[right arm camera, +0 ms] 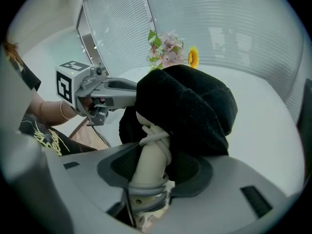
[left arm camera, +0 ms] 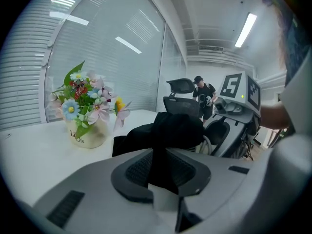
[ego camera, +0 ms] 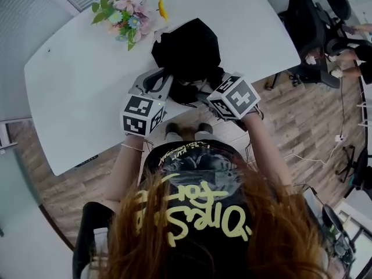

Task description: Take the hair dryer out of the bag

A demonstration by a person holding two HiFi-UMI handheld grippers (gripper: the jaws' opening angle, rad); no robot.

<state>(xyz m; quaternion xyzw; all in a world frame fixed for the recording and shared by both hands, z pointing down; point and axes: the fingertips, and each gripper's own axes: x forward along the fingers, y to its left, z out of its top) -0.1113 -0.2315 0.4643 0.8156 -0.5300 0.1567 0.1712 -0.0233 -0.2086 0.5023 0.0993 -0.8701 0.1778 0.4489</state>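
A pot of flowers [ego camera: 125, 13] stands at the far left of the white table [ego camera: 75, 92]. The left gripper [left arm camera: 162, 167] appears clamped on a fold of the black bag [ego camera: 189, 51], which slumps mid-table near the front edge. The right gripper [right arm camera: 155, 172] grasps the beige hair dryer [right arm camera: 152, 150] by its cord-wrapped handle. The dryer's upper end is hidden inside the bag.

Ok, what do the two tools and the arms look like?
Both the left tool and the right tool have light grey moulded bodies with dark ribbed pads. Each carries a white cube printed with black square markers. The forearms are bare; a thin bracelet circles the left wrist, and the top is black with yellow lettering.
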